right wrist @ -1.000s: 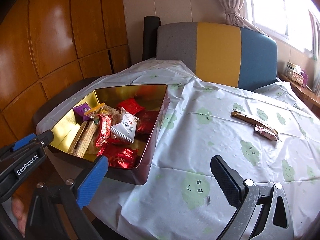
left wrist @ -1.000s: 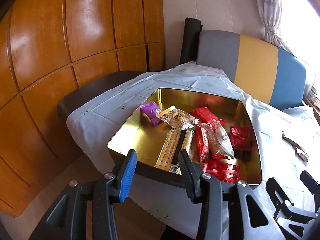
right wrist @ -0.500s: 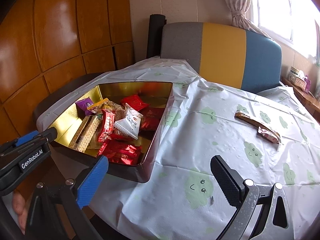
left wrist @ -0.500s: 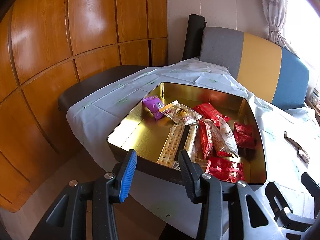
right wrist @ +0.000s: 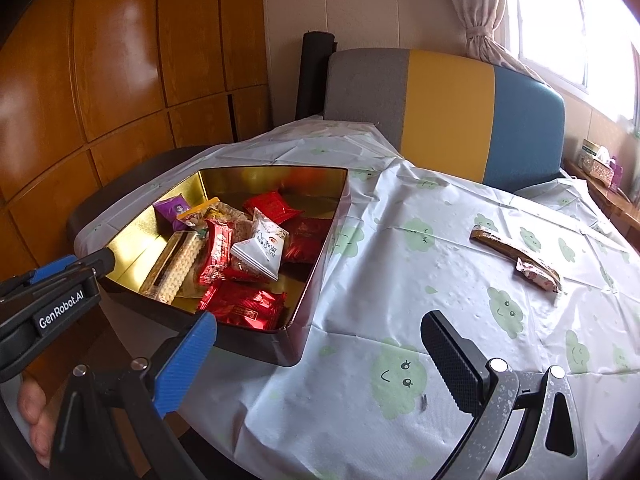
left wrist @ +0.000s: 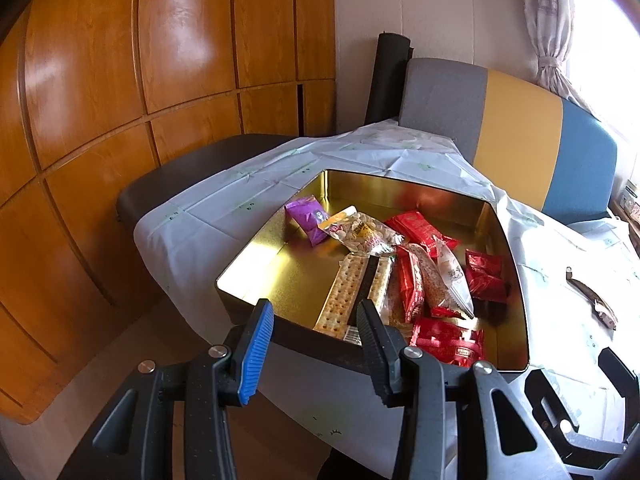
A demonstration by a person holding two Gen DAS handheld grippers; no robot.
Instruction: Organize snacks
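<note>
A gold tin (left wrist: 256, 268) (right wrist: 332, 236) sits on the table's left corner with several snack packets inside: a purple packet (left wrist: 306, 218), a cracker sleeve (left wrist: 346, 294), red packets (right wrist: 244, 310) and a white packet (right wrist: 260, 250). Two snacks lie on the cloth at the right: a long brown bar (right wrist: 502, 246) and a small pink packet (right wrist: 538, 276). My left gripper (left wrist: 314, 344) is open and empty just before the tin's near wall. My right gripper (right wrist: 320, 350) is open and empty above the cloth, near the tin's front corner.
The table carries a white cloth with green clouds (right wrist: 400, 376). A grey, yellow and blue bench back (right wrist: 448, 112) stands behind it. A dark seat (left wrist: 192, 168) and wood panelling (left wrist: 100, 80) are at the left. A tissue box (right wrist: 596, 160) sits on a side shelf at far right.
Both grippers have drawn back and risen slightly, so the tin and table look a little farther off. Nothing was picked up and the snacks have not moved.
</note>
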